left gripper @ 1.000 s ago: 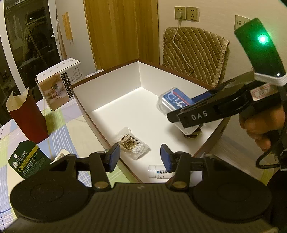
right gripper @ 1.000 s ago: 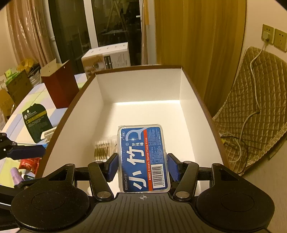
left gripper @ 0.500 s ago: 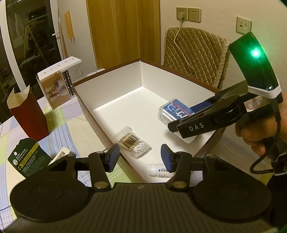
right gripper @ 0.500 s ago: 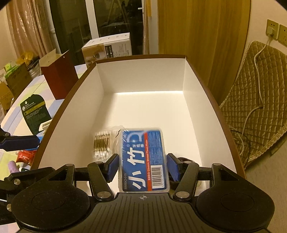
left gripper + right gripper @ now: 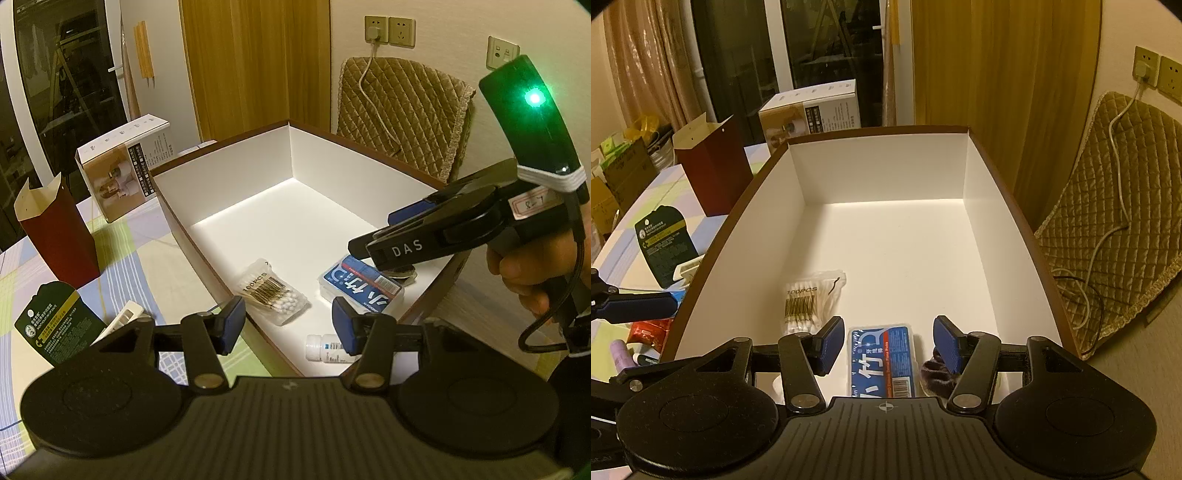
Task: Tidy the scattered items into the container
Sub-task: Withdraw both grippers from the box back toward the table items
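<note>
Both grippers hang open over the white box [image 5: 886, 173], holding nothing.

The right gripper [image 5: 888, 345] stands apart above the blue floss case [image 5: 882, 363] on the box floor; the left gripper [image 5: 286, 325] half hides a small bottle [image 5: 325, 348], and a dark object [image 5: 936, 371] beside the case is unclear.

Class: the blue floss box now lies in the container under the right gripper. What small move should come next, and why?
Probably lift the right gripper clear. Its pads stand apart from the floss box, which lies flat in the container beside the cotton swabs. The green packet waits on the table.
</note>
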`<state>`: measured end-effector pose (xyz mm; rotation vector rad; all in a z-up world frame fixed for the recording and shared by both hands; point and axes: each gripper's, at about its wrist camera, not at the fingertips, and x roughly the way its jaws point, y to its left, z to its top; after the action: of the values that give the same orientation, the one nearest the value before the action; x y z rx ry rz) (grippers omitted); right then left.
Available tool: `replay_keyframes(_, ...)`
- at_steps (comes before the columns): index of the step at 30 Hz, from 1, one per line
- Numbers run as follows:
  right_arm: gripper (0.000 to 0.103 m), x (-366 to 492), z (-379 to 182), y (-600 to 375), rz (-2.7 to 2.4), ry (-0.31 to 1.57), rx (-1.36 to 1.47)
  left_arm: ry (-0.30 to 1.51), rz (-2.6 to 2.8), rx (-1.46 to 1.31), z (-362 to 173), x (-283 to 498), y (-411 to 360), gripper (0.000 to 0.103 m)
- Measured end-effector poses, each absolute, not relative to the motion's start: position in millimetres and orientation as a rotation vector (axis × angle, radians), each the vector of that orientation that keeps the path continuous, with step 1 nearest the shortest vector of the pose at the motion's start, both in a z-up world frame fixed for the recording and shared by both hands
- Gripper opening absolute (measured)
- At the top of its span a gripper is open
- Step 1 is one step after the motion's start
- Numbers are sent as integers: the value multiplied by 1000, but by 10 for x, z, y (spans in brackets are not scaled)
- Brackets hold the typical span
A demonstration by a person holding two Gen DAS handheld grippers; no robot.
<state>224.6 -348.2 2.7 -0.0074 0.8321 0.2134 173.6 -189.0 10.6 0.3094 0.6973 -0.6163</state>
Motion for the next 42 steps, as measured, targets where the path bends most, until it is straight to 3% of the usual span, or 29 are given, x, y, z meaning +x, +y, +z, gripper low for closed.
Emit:
replay_keyframes(20,61,1992,302,-3522,183,791,23,689,-596,296,220,1566,-1760,51)
replay_keyframes(21,64,1965,328,-3526,181,787,24,688,-592,295,232,1546,-1733,53)
replay_keyframes(22,87,1934,355,-3529,177,781,25,688,-588,293,244,1522,-1701,54)
replay_keyframes(23,95,1889,389,-3531,169,761,26,689,-582,291,255,1494,-1664,57)
replay_keyframes(28,97,1730,516,-3481,175,731,15,698,-539,265,309,1345,-1424,64)
replay_keyframes(36,97,1409,589,-3263,195,758,14,711,-470,198,388,1084,-1028,87)
replay_keyframes(42,97,1152,607,-3075,208,781,34,710,-438,172,426,875,-785,98)
